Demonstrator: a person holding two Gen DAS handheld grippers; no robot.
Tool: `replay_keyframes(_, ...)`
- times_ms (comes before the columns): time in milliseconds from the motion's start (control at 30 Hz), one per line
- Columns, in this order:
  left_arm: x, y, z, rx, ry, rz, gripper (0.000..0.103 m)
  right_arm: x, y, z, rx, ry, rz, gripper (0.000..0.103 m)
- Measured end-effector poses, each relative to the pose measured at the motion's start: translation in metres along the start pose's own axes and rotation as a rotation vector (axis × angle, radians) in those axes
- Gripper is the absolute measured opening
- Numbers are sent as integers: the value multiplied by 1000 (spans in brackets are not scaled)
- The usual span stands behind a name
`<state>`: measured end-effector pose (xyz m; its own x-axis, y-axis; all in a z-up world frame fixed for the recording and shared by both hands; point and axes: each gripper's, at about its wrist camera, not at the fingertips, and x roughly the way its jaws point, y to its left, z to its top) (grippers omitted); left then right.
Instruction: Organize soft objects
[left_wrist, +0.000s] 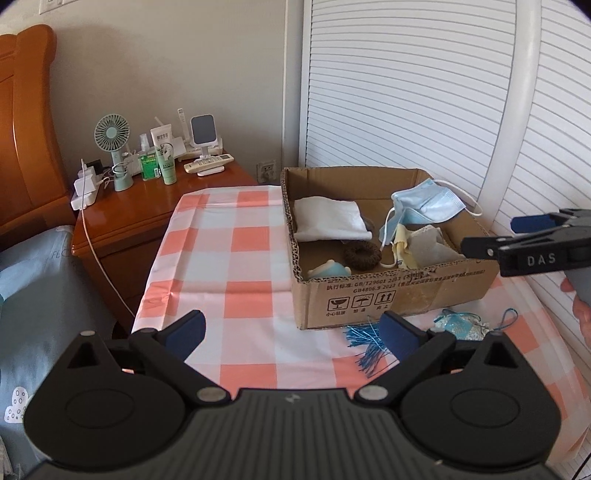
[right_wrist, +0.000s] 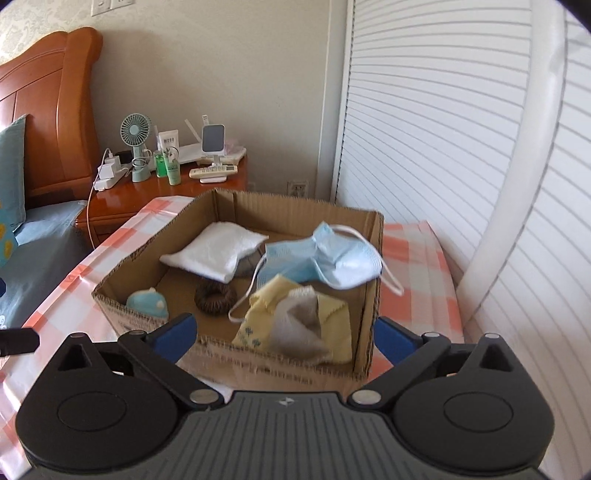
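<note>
Most of the soft things are already lying in the box (left_wrist: 388, 295), which is sitting on the checked cloth (left_wrist: 229, 258) with its long axis running from about 7 o'clock to 1 o'clock in the left wrist view. Going down in size inside it: the white towel (left_wrist: 328, 218) is resting folded at the box's 10 o'clock corner, its long side running roughly with the far wall; the blue mask (left_wrist: 428, 203) is draping over the right wall at 2 o'clock, one ear loop hanging outside; the yellow cloth (right_wrist: 295, 321) with a grey piece bunched on top is lying at 4 o'clock; the brown ring (left_wrist: 362, 254) is sitting mid-floor; the small blue toy (left_wrist: 328, 271) is tucked at 7 o'clock. Judging from this, the job is nearing its end, with the blue pouch (left_wrist: 461, 326) and its tassel (left_wrist: 364, 345) waiting on the cloth just outside the near wall, tassel strands fanning toward 7 o'clock. Left gripper (left_wrist: 291, 336) is hovering over the cloth with jaws spread and nothing between them; right gripper (right_wrist: 284, 339) is hanging above the box's near wall, likewise spread and empty.
</note>
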<state>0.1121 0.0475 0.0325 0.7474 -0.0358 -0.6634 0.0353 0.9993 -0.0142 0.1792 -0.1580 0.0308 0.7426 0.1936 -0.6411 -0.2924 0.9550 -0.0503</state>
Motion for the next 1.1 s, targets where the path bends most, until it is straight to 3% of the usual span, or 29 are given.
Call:
replay_keyframes(200,-2,-4,-12,-1,-14,3,102,-4,1,-40,44,16,-51,103)
replay_keyframes(367,3,-10,-18,6,5,-11,102,13,3,-68,73,84,-73,103)
replay_keyframes(700,21,-29,-23,50,49,-45,102,48,14,-86,59,162,-68,103)
replay_keyframes(867,34,-43,-25,88,70,-68,102,45,0,-91,81,137,-140,103)
replay_keyframes(1100,56,-67,-25,144,103,-99,102,38,-13,-101,56,106,-149,103)
